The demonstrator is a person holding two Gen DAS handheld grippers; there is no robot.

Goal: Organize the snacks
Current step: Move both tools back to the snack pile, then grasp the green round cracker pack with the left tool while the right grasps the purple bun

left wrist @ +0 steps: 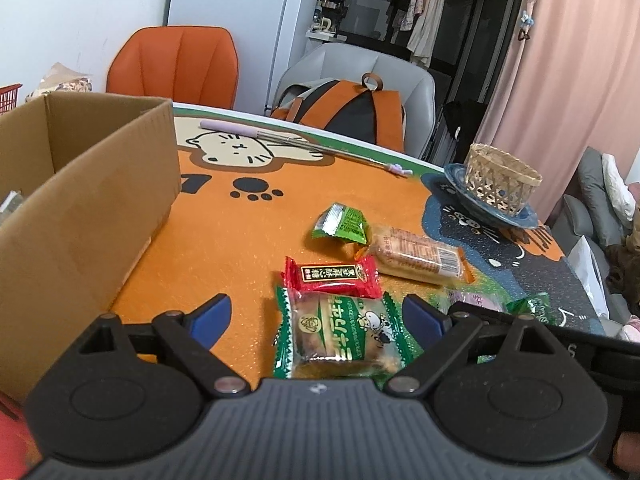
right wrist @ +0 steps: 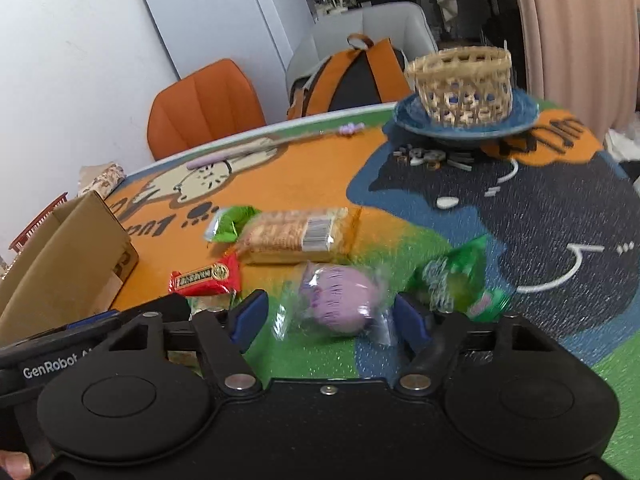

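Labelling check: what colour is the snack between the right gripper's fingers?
Pale purple, clear wrapper; right wrist view.

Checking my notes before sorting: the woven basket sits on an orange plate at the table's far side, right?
Not quite: the plate under the woven basket is blue, not orange. The right wrist view shows it clearly; the basket does sit on it at the far side of the table.

"GenRobot" on left tongs' body (right wrist: 52, 368)

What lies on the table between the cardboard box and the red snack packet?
Nothing: in the left wrist view only bare orange mat separates the cardboard box from the red snack packet.
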